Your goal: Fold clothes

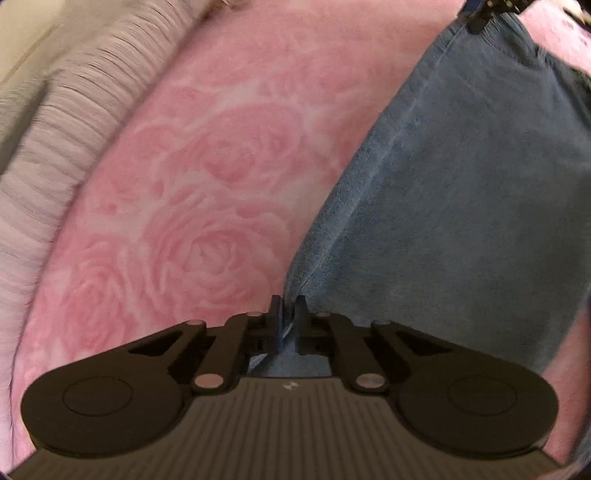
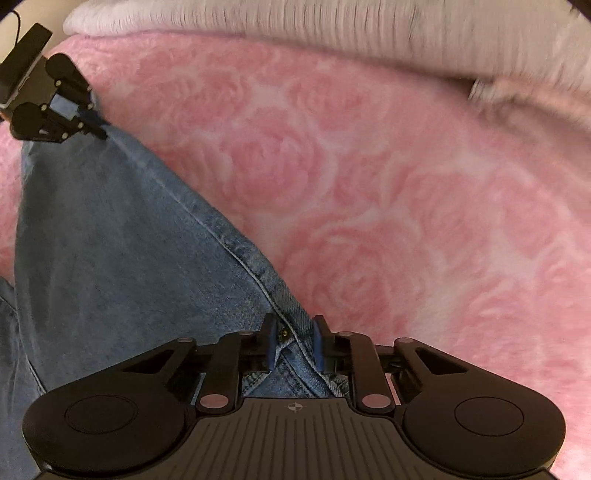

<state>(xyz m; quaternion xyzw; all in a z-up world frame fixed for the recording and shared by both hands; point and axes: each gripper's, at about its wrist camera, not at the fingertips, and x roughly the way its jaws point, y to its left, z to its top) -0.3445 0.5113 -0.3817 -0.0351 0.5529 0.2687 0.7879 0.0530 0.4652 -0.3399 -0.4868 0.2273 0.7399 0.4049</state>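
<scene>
Nearest the left wrist camera, the left gripper (image 1: 288,308) was clenched on a thin edge of the jeans (image 1: 461,206), its two black fingers almost together with a sliver of blue denim pinched between them. From that pinched edge the jeans ran up and to the right across the view, a broad band of faded blue cloth lying on a pink blanket (image 1: 207,177) patterned with large roses. Along the upper left, a pale ribbed cover (image 1: 70,122) bordered the blanket, blurred in the picture. At the top right, the other gripper showed as a small dark shape at the far end of the denim. In the right wrist view, the right gripper (image 2: 295,326) was closed on a thicker bunch of the jeans (image 2: 122,236), its blue-padded fingers pressing on folded denim with a stitched seam and a small metal rivet between them. The seam ran from that grip up and to the left, towards the left gripper (image 2: 96,127), which held the cloth's far end near the top left corner. The pink blanket (image 2: 388,184) filled the right side of this view, and the ribbed cover (image 2: 332,26) ran across the top, smeared by blur.
</scene>
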